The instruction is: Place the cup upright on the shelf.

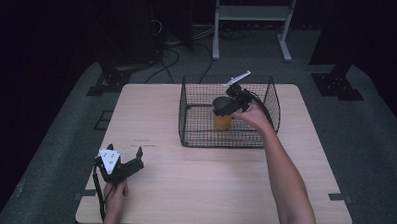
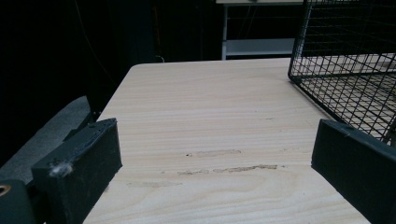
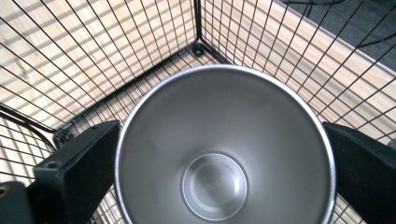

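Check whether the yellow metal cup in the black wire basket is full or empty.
Empty. The right gripper view looks straight down into the yellow metal cup: its bare steel bottom shows, nothing inside. It stands upright in the black wire basket.

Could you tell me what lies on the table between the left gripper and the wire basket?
Nothing: in the high view, only bare tabletop separates the left gripper from the wire basket.

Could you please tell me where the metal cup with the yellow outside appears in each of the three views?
High view: the cup stands upright inside the wire basket, right gripper around its rim.
Left gripper view: basket at the right edge; cup not seen.
Right gripper view: cup seen from above, between the jaws.
Shared landmark: the wire basket.
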`<state>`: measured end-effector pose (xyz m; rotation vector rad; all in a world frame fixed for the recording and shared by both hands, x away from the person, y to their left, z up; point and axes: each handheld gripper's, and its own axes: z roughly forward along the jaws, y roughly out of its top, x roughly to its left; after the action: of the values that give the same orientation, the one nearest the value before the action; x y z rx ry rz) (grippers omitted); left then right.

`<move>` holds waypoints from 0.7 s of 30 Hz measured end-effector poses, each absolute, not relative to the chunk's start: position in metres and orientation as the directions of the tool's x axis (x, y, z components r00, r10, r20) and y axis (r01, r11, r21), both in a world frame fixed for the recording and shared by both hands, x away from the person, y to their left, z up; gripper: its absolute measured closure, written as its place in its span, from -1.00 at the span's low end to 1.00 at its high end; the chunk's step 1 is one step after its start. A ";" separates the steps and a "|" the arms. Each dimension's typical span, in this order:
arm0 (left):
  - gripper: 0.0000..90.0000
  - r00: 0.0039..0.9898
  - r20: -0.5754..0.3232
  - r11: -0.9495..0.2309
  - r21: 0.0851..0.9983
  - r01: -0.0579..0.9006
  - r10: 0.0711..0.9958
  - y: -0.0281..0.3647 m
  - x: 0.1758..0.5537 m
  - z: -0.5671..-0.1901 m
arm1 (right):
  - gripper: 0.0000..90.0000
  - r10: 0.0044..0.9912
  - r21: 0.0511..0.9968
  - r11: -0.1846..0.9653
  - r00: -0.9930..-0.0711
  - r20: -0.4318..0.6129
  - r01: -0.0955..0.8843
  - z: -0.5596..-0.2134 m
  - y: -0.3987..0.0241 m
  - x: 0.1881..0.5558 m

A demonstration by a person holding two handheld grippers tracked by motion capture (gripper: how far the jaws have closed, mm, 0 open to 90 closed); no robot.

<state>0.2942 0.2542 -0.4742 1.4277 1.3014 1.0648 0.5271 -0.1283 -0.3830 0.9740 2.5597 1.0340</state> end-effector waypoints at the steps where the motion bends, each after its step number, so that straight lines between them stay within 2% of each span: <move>1: -0.98 0.073 0.023 -0.038 0.975 0.220 0.997 0.254 0.294 -0.474 | -0.98 0.652 0.686 0.533 -0.757 0.040 0.495 -0.382 -0.129 0.527; 21: -0.98 0.086 0.028 -0.046 0.974 0.220 0.996 0.254 0.293 -0.474 | -0.98 0.644 0.786 0.420 -0.759 0.095 0.454 -0.338 -0.157 0.504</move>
<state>0.2931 0.2540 -0.4742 1.4380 1.2903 1.0607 0.5044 -0.1573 -0.3385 0.9653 2.4532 1.2532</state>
